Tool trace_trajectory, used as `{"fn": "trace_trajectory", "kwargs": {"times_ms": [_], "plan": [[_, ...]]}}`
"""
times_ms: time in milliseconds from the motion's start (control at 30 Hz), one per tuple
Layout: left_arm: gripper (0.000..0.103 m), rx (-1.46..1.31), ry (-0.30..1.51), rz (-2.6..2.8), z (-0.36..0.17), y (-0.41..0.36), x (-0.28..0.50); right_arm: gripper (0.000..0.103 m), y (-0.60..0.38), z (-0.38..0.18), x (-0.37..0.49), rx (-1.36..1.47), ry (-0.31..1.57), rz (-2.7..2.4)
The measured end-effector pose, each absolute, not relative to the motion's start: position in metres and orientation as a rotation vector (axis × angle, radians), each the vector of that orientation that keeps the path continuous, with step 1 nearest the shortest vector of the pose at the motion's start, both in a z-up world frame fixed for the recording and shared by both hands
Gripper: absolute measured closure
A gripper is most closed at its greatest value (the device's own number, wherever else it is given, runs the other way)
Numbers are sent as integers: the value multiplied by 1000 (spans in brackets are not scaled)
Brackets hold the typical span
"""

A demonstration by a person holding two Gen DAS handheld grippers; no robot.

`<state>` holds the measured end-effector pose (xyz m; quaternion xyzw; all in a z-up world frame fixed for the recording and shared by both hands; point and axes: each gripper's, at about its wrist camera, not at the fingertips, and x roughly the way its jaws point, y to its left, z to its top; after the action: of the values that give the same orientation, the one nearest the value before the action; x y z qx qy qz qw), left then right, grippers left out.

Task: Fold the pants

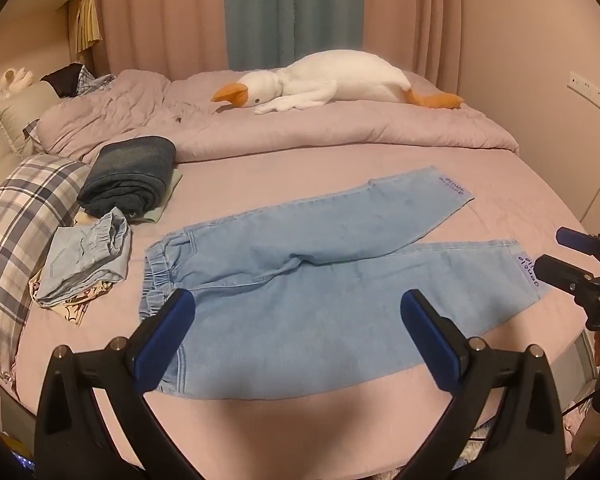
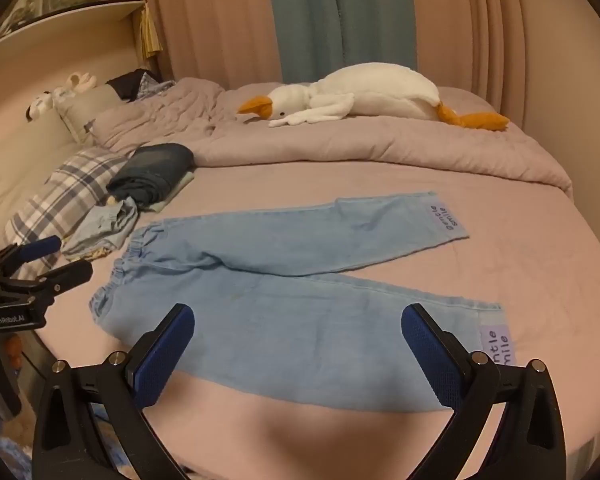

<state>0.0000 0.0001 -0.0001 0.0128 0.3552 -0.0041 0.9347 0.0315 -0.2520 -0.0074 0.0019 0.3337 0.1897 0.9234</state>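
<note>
Both tools hover spread wide, gripping nothing: left tool (image 1: pixel 298 312), right tool (image 2: pixel 298 326). Beyond them the pants (image 1: pixel 300 280) lie flat on the bed (image 1: pixel 260 432), waistband at 9 o'clock, cuffs at 3. Bare sheet borders the near hem. Folded clothes (image 1: pixel 128 176) sit at 10 o'clock, plush goose (image 1: pixel 332 80) at 12.

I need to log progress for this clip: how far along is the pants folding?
Done: the light blue pants lie spread flat on the bed, waistband to the left, legs apart. In hand: nothing; the left gripper and right gripper hover open over the near leg. Left: every fold. Folded clothes near the plaid pillow look like finished items.
</note>
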Motion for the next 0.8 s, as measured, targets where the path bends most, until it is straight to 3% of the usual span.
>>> {"fn": "trace_trajectory", "kwargs": {"times_ms": [800], "plan": [[0,23,733,-9,0,1,2,0,-252,-9,32,8,690,394]]}}
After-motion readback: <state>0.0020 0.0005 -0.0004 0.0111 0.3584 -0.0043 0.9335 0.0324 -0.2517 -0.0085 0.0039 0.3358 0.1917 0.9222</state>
